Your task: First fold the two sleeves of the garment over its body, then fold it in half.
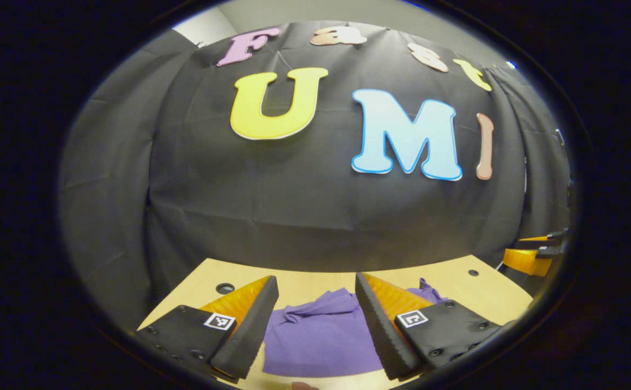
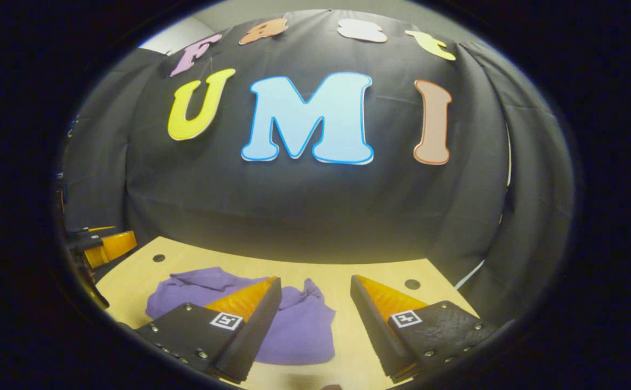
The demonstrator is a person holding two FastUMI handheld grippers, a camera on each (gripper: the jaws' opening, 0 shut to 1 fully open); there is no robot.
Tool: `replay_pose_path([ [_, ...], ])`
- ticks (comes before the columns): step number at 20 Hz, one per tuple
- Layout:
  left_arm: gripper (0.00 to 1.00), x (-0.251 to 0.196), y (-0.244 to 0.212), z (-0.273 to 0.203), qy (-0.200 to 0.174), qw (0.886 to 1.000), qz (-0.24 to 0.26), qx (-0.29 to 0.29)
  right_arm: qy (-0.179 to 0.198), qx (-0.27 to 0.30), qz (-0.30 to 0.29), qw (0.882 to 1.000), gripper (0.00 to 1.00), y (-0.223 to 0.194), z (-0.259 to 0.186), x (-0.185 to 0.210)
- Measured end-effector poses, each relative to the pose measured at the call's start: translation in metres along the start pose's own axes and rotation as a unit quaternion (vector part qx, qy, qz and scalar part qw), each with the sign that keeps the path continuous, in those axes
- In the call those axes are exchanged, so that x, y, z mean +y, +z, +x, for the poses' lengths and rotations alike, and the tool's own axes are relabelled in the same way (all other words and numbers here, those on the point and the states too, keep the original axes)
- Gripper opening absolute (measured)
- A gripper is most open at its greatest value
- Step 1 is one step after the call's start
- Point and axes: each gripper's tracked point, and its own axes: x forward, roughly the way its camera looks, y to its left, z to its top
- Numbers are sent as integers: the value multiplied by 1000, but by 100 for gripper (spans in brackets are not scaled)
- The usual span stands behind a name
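Overhead, my left tool (image 1: 315, 284) and right tool (image 2: 315, 284) hang open above the purple garment (image 1: 321, 336), seemingly label-free, crumpled on the surface (image 1: 467, 290).

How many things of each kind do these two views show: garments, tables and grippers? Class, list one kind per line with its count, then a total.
Purple garment: 1
Wooden table: 1
Grippers: 2, the left gripper and the right gripper, both open above the table
Total: 4
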Motion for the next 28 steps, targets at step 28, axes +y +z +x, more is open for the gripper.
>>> replay_pose_path([
  [28,93,-30,34,-140,-3,998,7,-63,-27,-72,-25,997,83,20,-135,-1],
])
